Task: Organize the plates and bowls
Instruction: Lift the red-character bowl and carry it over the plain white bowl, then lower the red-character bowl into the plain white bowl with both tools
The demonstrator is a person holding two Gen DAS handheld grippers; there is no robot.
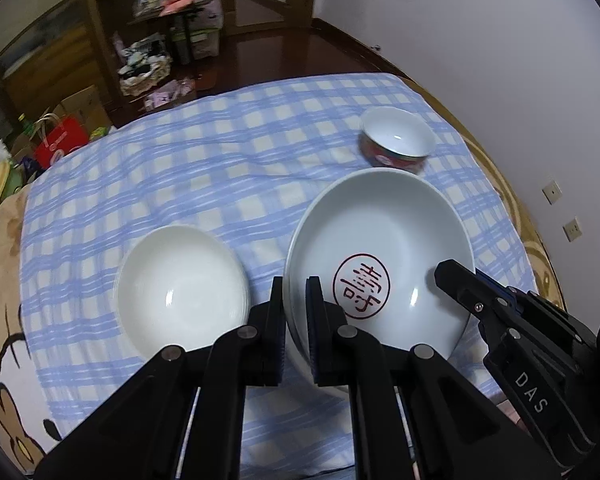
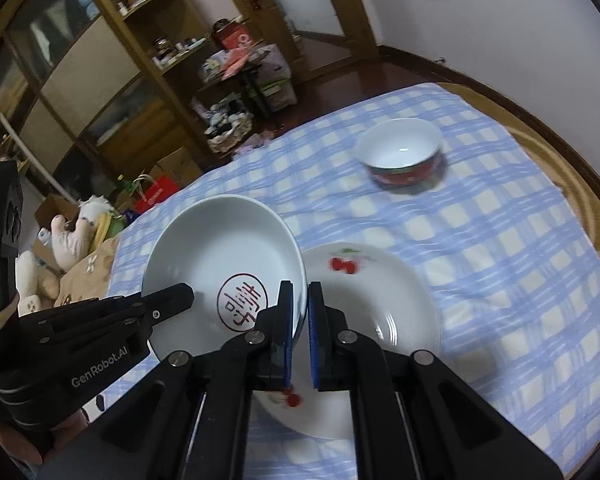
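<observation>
A deep white plate with a red round seal mark (image 1: 380,240) (image 2: 220,252) hangs above the table, held from both sides. My left gripper (image 1: 296,284) (image 2: 180,298) is shut on its left rim. My right gripper (image 2: 300,288) (image 1: 448,276) is shut on its right rim. A plain white plate (image 1: 180,288) lies on the cloth to the left of the held plate. A white plate with red cherries (image 2: 372,304) lies on the cloth, partly under the held plate's right edge. A small bowl, red-patterned outside (image 1: 396,140) (image 2: 400,148), stands farther back.
A blue checked cloth (image 1: 200,168) (image 2: 500,260) covers the round table, whose wooden edge (image 2: 580,184) curves along the right. Beyond the far edge stand wooden shelves (image 2: 112,92), boxes and a red bag (image 1: 60,144) on the floor. Stuffed toys (image 2: 72,240) lie at the left.
</observation>
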